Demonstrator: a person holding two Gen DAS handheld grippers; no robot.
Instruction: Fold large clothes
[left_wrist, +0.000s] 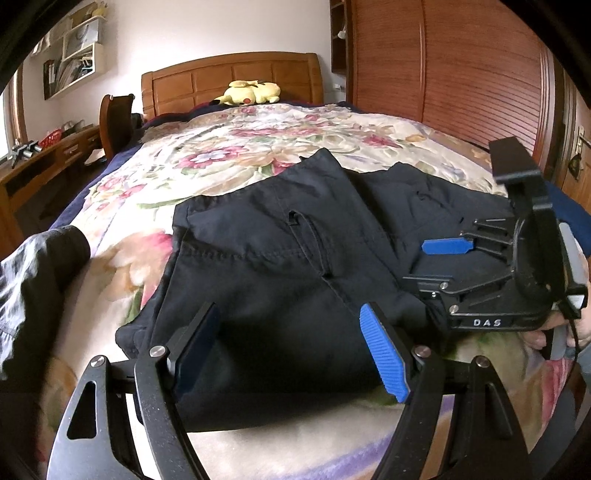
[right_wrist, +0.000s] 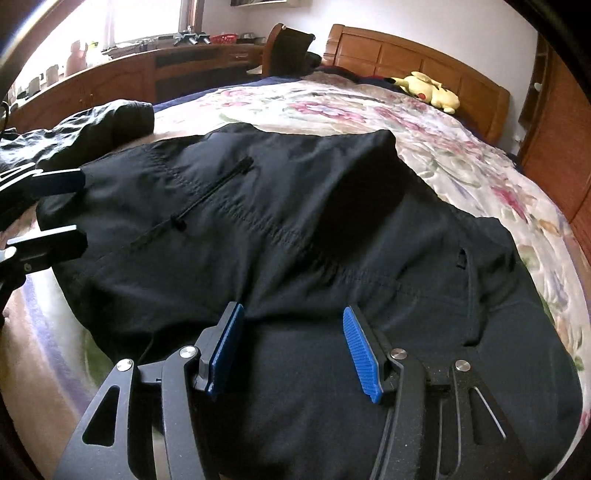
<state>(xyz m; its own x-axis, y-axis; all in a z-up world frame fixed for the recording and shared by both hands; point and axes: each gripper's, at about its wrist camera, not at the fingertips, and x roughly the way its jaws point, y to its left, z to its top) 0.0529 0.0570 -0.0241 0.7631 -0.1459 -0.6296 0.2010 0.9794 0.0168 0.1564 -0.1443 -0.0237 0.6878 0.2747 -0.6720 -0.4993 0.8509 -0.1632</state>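
- Dark navy woven garment (left_wrist: 280, 258), partly folded with a stitched seam and a zip pocket (left_wrist: 308, 243), lies flat on the near half of the floral quilted bedspread (left_wrist: 229, 147); same garment fills most of the right wrist view (right_wrist: 295, 240).
- Left gripper (left_wrist: 291, 350), black frame with ribbed blue pads: jaws stand wide apart over the garment's near edge. Cloth shows between the pads, but they do not press on it. Nothing gripped.
- Right gripper (right_wrist: 293, 354), same build: jaws at a middling gap, narrower than the left's. It hovers over the garment's near-right part, with cloth under and between the pads and no visible pinch.
- In the left wrist view the right gripper (left_wrist: 443, 258) sits at the right, low over the cloth, with a hand (left_wrist: 554, 328) behind it. Contact with the cloth can't be told.
- In the right wrist view the left gripper's fingertips (right_wrist: 55, 214) show at the left edge, at the garment's left border.
- A second dark crumpled garment (right_wrist: 103, 122) lies far left of the main one, on the bedspread edge.
- Yellow plush toy (left_wrist: 251, 92) rests at the far end against the wooden panelled headboard (left_wrist: 229, 77).
- Wooden louvred wardrobe (left_wrist: 461, 74) stands right of the bed; wooden desk (right_wrist: 110, 77) along the left.
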